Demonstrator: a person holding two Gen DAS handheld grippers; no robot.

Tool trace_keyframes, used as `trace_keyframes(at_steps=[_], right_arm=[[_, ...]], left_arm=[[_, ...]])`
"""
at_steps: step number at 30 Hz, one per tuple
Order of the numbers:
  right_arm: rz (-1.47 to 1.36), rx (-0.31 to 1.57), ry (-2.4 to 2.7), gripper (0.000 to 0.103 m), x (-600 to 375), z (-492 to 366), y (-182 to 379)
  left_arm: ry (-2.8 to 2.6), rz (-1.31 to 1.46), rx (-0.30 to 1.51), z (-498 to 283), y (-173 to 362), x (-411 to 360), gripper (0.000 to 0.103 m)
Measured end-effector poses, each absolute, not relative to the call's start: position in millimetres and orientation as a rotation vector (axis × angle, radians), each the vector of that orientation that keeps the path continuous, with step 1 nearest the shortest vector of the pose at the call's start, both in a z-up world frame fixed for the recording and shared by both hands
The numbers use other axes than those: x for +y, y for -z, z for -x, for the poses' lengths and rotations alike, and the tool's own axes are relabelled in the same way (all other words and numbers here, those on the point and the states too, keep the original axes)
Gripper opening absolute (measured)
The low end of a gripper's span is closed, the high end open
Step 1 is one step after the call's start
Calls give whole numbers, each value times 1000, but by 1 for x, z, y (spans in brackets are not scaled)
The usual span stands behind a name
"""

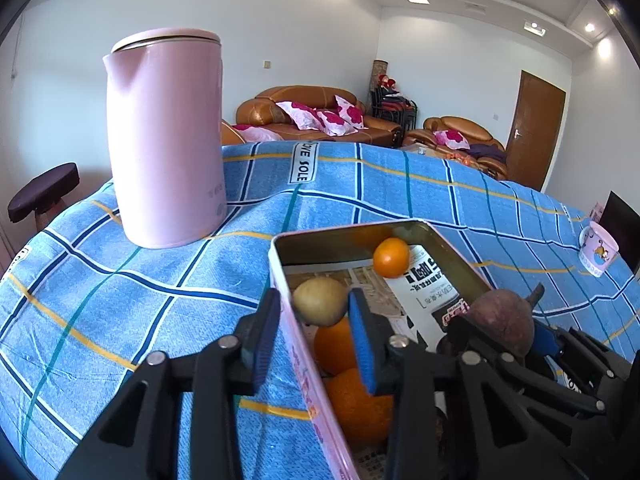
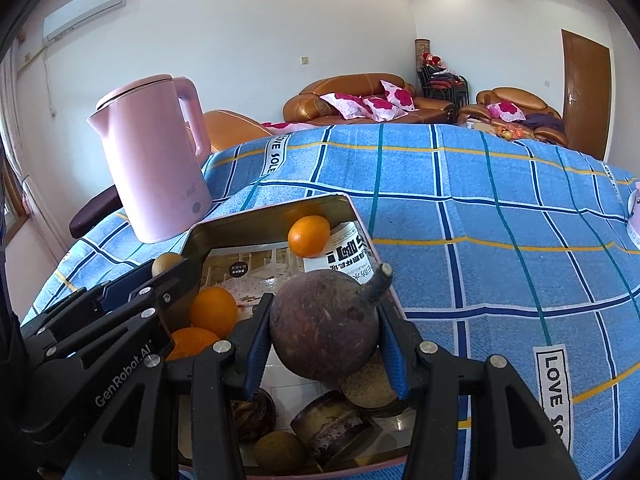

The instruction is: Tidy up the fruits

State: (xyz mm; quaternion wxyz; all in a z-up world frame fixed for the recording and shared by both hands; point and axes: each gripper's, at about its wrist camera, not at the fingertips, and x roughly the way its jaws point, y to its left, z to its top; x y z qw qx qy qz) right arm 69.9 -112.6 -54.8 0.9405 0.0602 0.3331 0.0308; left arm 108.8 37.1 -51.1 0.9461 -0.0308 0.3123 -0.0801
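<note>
A pink-sided metal tin [image 1: 352, 227] [image 2: 272, 204] lined with paper stands on the blue checked cloth. It holds three oranges [image 1: 391, 258] [image 2: 213, 311] and several brown and yellow pieces at its near end. My left gripper [image 1: 314, 320] [image 2: 180, 280] hangs over the tin's left wall, open. A small yellow fruit [image 1: 320, 300] [image 2: 166, 262] sits at its tips, against the right pad and clear of the left pad. My right gripper [image 2: 325, 306] [image 1: 496, 326] is shut on a dark purple round fruit [image 2: 324, 332] [image 1: 500, 312] with a stub stem, above the tin.
A tall pink kettle [image 1: 168, 140] [image 2: 152, 168] stands on the cloth just left of and behind the tin. A patterned mug [image 1: 598, 249] sits near the table's right edge. A dark stool [image 1: 44, 192] is beyond the left edge; sofas line the far wall.
</note>
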Motion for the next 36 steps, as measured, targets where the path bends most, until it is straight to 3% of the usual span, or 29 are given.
trace_keyframes(at_steps=[5, 18, 24, 36], right_arm=[[-145, 673, -77, 51, -115, -69, 55], [-197, 593, -73, 52, -126, -57, 47], [-188, 531, -34, 56, -129, -48, 41], [-155, 415, 66, 58, -137, -33, 30]], left_arm=[[154, 80, 632, -108, 50, 41, 51], [91, 105, 595, -105, 47, 47, 94], [82, 112, 557, -100, 43, 48, 102], [102, 39, 476, -86, 35, 35, 103]])
